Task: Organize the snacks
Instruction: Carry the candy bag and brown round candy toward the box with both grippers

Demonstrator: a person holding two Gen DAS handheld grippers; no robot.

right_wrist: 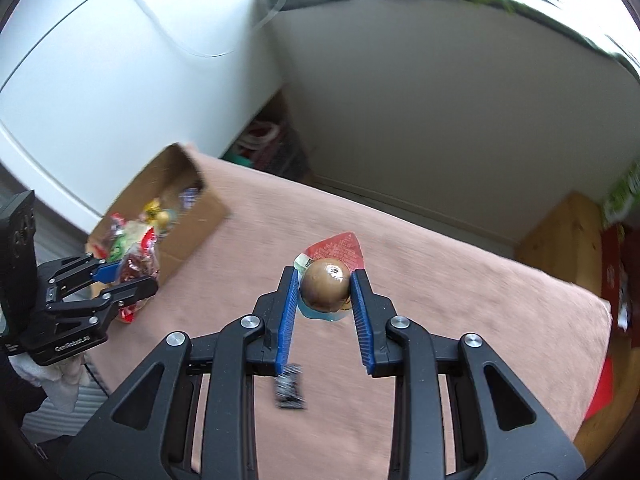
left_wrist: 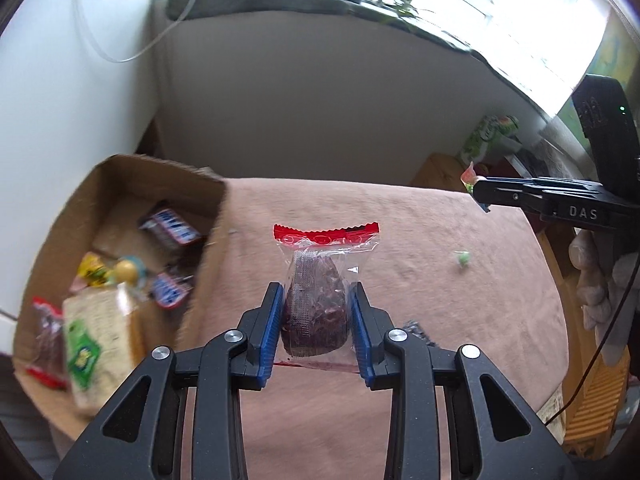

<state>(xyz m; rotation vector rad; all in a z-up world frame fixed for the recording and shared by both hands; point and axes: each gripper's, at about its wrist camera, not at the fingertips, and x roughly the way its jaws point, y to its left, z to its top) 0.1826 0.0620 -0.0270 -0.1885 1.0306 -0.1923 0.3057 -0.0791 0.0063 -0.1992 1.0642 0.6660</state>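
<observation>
My left gripper (left_wrist: 316,300) is shut on a clear packet with a red top and a dark brown cake (left_wrist: 316,304), held above the pink tablecloth (left_wrist: 400,280). It also shows in the right wrist view (right_wrist: 120,280), close to the cardboard box (right_wrist: 200,216). My right gripper (right_wrist: 326,280) is shut on a packed brown egg-shaped snack with red foil (right_wrist: 326,282). In the left wrist view that gripper (left_wrist: 480,194) is at the far right, above the table. The cardboard box (left_wrist: 72,216) holds several snacks, among them chocolate bars (left_wrist: 172,226) and a cracker pack (left_wrist: 100,328).
A small green sweet (left_wrist: 463,258) lies on the cloth at the right. A dark small packet (right_wrist: 289,392) lies under my right gripper. A wooden stool (right_wrist: 560,232) stands beyond the table's far right. A white appliance (right_wrist: 100,80) stands behind the box.
</observation>
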